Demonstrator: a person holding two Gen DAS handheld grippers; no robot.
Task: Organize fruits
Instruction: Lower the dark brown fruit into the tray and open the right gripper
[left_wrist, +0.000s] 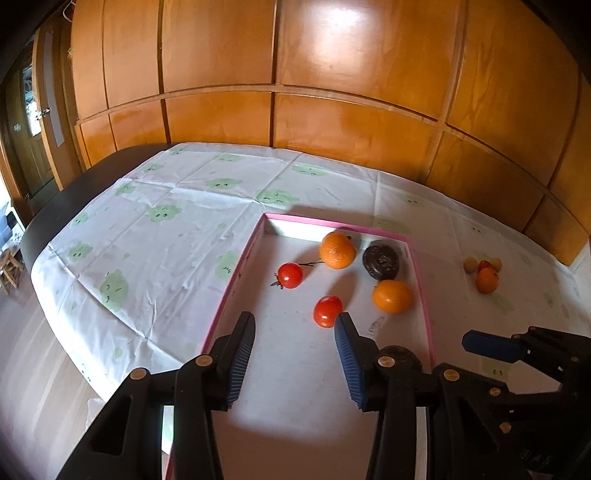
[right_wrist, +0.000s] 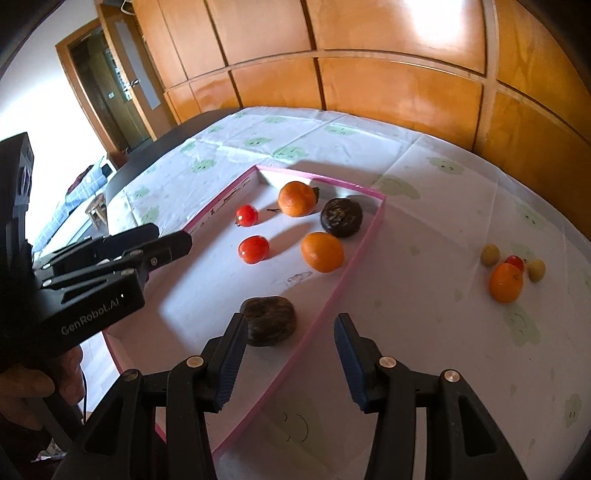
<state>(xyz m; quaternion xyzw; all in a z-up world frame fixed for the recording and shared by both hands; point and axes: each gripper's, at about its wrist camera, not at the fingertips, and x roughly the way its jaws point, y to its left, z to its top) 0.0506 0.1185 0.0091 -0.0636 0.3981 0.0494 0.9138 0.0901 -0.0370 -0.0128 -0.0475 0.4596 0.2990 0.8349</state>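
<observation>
Both grippers are hanging tilted downward over the near end of a shallow pink-rimmed tray (left_wrist: 236, 280) on a table covered with a white cloth (left_wrist: 147, 236) printed with green faces. The left gripper (left_wrist: 295, 332) is standing with its jaws apart and nothing between them — its blue-padded fingers are framing bare tray floor, with one red tomato (left_wrist: 327, 311) showing just past the right fingertip. The right gripper (right_wrist: 291, 332) is likewise gaping and empty, straddling the tray's right rim; a dark brown fruit (right_wrist: 269, 320) is lying inside the tray just beside its left finger. In the right wrist view, a hand (right_wrist: 26, 380) is gripping the left tool's handle at the lower left.

Farther in, the tray is holding a second tomato (left_wrist: 290, 275), two oranges (left_wrist: 337, 250) (left_wrist: 391, 296) and another dark fruit (left_wrist: 381, 259). Outside it, well to the right on the cloth, a third orange (right_wrist: 506, 282) is sitting among two pale yellow fruits (right_wrist: 490, 254) and a small red one (right_wrist: 515, 261).
</observation>
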